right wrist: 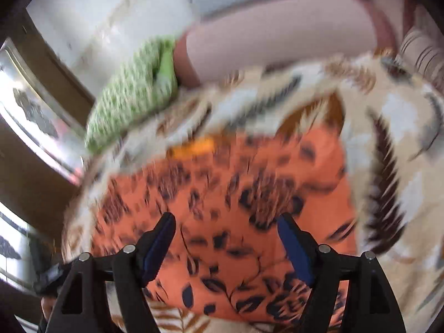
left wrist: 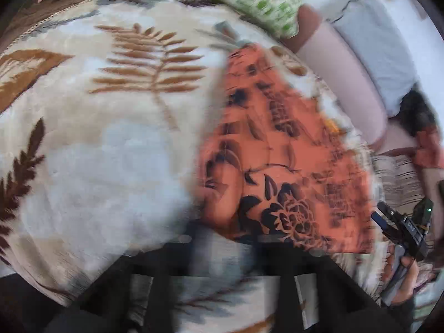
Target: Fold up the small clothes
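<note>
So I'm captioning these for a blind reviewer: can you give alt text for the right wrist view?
The right tongs hang open over an orange garment with a dark floral print, holding nothing, their blue pads spread wide. The garment lies on a cream blanket with leaf patterns; a green-and-white cloth sits beyond. The picture is motion-blurred.

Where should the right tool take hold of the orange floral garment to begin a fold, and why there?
Grip the orange floral garment at its near edge, coming from above. It lies flat on the leaf-print blanket, and the open right tool is already over that end.
</note>
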Action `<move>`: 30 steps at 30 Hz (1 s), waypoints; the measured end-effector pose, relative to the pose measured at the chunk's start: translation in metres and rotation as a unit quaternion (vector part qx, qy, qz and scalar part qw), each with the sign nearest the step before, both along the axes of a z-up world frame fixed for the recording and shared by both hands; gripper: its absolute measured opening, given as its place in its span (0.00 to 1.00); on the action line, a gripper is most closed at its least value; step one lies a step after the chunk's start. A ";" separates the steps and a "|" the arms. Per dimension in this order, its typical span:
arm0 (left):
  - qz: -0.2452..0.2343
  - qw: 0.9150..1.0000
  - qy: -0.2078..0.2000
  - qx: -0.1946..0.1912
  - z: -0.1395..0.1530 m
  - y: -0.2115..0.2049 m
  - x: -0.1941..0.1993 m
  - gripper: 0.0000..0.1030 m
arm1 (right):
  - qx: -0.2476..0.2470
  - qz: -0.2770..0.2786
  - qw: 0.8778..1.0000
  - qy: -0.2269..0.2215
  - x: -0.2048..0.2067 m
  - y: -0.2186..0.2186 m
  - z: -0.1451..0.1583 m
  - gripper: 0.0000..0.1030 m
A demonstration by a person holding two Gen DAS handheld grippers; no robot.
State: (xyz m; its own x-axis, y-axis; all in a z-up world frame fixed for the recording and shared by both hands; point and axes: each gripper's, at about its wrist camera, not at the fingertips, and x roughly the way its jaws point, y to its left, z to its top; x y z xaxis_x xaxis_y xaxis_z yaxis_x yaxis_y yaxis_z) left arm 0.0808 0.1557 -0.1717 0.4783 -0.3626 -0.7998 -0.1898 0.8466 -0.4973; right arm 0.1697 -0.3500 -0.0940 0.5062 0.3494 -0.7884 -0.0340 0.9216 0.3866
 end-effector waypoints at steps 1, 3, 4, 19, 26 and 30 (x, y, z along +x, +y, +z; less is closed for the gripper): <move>-0.001 1.000 -0.009 -0.006 0.005 0.001 -0.003 0.14 | -0.013 -0.009 0.998 0.054 0.007 0.002 -0.025 0.77; -0.011 0.998 -0.050 0.020 0.027 -0.004 -0.014 0.14 | -0.011 -0.015 0.998 0.052 0.002 -0.001 -0.036 0.77; -0.018 0.998 -0.060 0.028 0.032 -0.006 -0.015 0.14 | -0.018 -0.012 0.999 0.045 -0.002 0.001 -0.033 0.77; -0.056 0.996 -0.074 0.018 0.030 0.019 0.141 0.53 | -0.004 0.015 0.998 0.056 0.012 0.009 -0.037 0.92; -0.082 0.995 -0.050 0.011 0.018 0.003 0.197 0.13 | 0.035 0.015 0.998 0.055 0.009 -0.004 -0.037 0.92; -0.070 0.997 -0.029 0.015 -0.013 0.012 0.206 0.17 | 0.034 0.018 0.998 0.053 0.009 -0.001 -0.038 0.95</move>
State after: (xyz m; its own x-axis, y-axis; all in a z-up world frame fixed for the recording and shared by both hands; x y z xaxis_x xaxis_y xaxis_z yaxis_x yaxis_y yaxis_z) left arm 0.2867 0.1679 -0.1851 0.4702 -0.4056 -0.7838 -0.0394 0.8776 -0.4778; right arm 0.1785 -0.3506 -0.1319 0.4079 0.4196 -0.8109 -0.0214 0.8923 0.4510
